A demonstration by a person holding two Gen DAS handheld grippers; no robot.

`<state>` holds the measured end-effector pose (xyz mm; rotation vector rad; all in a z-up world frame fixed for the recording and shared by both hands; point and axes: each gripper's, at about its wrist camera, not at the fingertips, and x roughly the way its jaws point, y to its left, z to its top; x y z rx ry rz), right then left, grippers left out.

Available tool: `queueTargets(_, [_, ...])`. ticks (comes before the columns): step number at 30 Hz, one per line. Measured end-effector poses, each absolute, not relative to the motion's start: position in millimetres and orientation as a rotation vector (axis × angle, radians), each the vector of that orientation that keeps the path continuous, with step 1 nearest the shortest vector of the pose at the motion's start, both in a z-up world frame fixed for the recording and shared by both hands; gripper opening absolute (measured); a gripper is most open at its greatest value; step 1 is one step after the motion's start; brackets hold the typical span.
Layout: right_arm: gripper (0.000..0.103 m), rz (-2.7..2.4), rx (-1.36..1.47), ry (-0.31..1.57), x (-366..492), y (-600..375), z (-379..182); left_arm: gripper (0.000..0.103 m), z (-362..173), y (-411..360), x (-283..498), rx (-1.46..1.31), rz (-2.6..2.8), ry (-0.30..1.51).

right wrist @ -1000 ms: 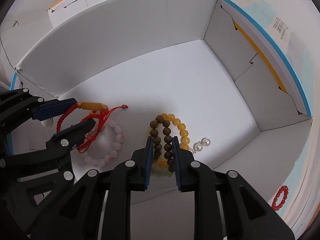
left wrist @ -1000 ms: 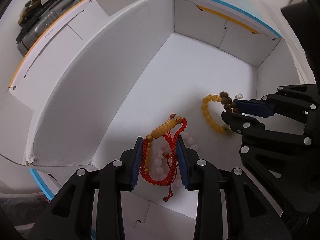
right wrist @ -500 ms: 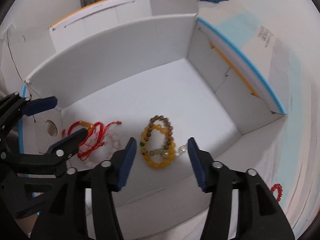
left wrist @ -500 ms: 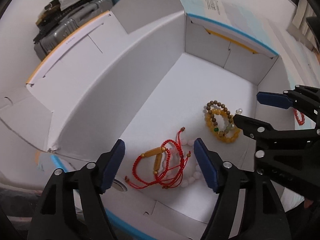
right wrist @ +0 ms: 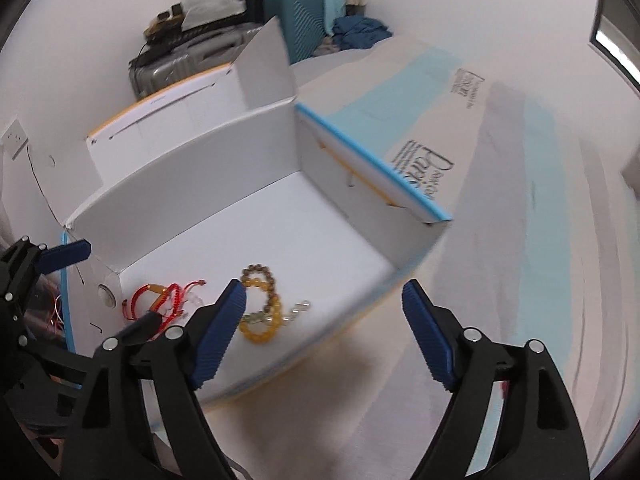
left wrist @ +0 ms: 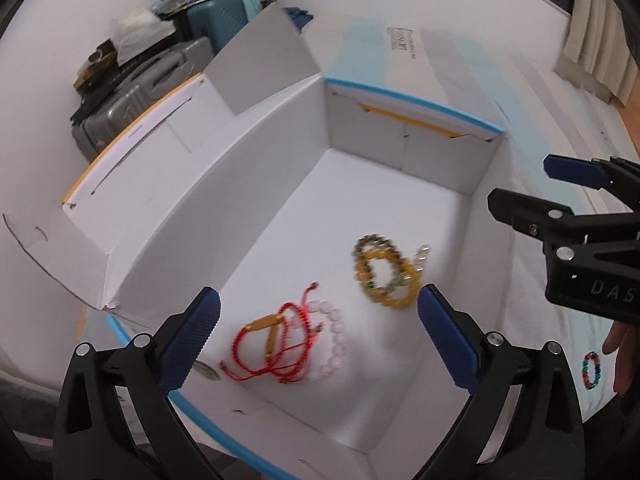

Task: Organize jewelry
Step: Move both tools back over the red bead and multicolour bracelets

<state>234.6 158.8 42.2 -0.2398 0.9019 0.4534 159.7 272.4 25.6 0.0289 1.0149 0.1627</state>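
both tongs, left (left wrist: 318,330) and right (right wrist: 324,328), just released; red bracelet (left wrist: 276,344) bead lies crosswise.

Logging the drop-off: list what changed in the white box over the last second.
Both let go. The left gripper jaws have just been opening, dropping the red cord bracelets onto the pale bead bracelet. The right gripper released the amber and brown bead bracelets. Both backed up and away. The white cardboard box stayed put.
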Motion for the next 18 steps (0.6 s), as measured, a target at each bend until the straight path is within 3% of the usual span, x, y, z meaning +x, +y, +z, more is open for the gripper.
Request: queueTargets(18, [0.084, 0.294, -0.153, 0.888, 239, 16, 43, 0.097, 28, 129, 174, 0.113, -0.005, 0.985])
